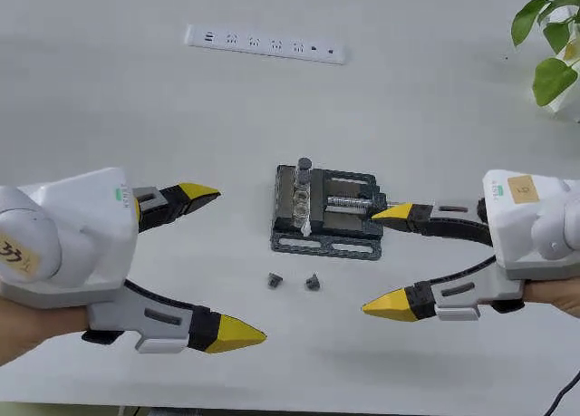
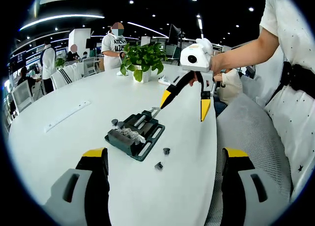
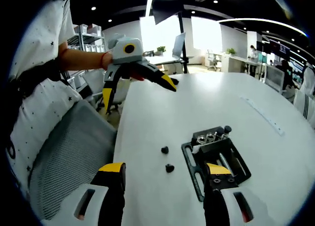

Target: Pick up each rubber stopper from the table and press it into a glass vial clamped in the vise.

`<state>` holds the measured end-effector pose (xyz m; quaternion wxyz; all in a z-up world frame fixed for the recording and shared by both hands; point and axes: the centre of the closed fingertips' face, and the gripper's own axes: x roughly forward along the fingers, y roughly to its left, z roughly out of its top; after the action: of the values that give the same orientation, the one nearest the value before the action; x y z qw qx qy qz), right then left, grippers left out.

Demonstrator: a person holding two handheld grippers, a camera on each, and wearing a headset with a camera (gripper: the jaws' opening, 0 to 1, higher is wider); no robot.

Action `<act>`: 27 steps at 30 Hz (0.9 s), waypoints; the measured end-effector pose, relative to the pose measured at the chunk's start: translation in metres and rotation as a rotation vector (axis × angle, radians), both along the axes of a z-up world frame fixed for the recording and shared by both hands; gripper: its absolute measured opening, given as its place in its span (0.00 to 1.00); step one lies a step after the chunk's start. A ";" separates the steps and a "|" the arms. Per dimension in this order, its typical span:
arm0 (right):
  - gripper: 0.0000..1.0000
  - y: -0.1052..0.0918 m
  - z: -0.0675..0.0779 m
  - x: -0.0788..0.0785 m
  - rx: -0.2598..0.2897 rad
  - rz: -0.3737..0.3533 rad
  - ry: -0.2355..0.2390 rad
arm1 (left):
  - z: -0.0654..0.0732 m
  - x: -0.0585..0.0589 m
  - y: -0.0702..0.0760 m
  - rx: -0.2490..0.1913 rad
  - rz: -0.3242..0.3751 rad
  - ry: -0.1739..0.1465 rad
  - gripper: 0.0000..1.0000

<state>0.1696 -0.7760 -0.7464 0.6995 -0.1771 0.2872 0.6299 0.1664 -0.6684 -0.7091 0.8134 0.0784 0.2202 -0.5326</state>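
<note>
A black vise point(image 1: 328, 215) stands mid-table, clamping a row of glass vials point(image 1: 301, 200). The far vial carries a dark stopper point(image 1: 304, 164). Two loose dark rubber stoppers point(image 1: 275, 279) point(image 1: 313, 281) lie on the table just in front of the vise. My left gripper point(image 1: 240, 265) hovers open to their left, nothing between its yellow tips. My right gripper point(image 1: 369, 262) hovers open to their right, also holding nothing. In the left gripper view the stoppers point(image 2: 158, 165) lie before the vise point(image 2: 135, 135). In the right gripper view the stoppers point(image 3: 165, 149) lie left of the vise point(image 3: 216, 154).
A white power strip point(image 1: 265, 43) lies at the back of the table. A green plant point(image 1: 551, 44) stands at the far right. The table's front edge runs along the bottom of the head view. A grey mesh chair point(image 3: 69, 157) stands beside the table.
</note>
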 end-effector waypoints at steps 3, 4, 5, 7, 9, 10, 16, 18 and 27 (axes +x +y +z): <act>0.60 -0.001 -0.008 -0.003 -0.010 0.014 -0.003 | -0.001 -0.001 -0.001 0.001 -0.002 0.004 0.95; 0.59 0.000 -0.010 -0.003 -0.011 0.017 -0.006 | -0.001 -0.001 -0.001 0.002 -0.002 0.006 0.95; 0.58 0.000 -0.013 -0.003 -0.012 0.019 -0.002 | -0.002 -0.001 -0.001 0.004 -0.003 0.009 0.95; 0.57 0.000 -0.018 -0.003 -0.017 0.028 -0.006 | -0.002 -0.002 -0.001 0.005 -0.004 0.012 0.95; 0.52 0.000 -0.023 -0.003 -0.025 0.036 -0.001 | -0.003 -0.002 -0.001 0.007 -0.004 0.013 0.95; 0.51 0.001 -0.026 -0.003 -0.026 0.041 0.001 | -0.004 -0.002 -0.001 0.009 -0.003 0.015 0.95; 0.42 0.006 -0.040 0.001 -0.039 0.056 0.000 | -0.007 -0.002 0.000 0.012 0.000 0.023 0.95; 0.40 0.009 -0.044 0.003 -0.043 0.062 0.001 | -0.008 -0.002 0.001 0.013 -0.001 0.025 0.95; 0.32 0.019 -0.063 0.005 -0.066 0.107 0.007 | -0.011 -0.002 0.003 0.014 0.007 0.033 0.94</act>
<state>0.1743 -0.7570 -0.8093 0.6576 -0.2128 0.3005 0.6572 0.1640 -0.6656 -0.7206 0.8109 0.0745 0.2377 -0.5294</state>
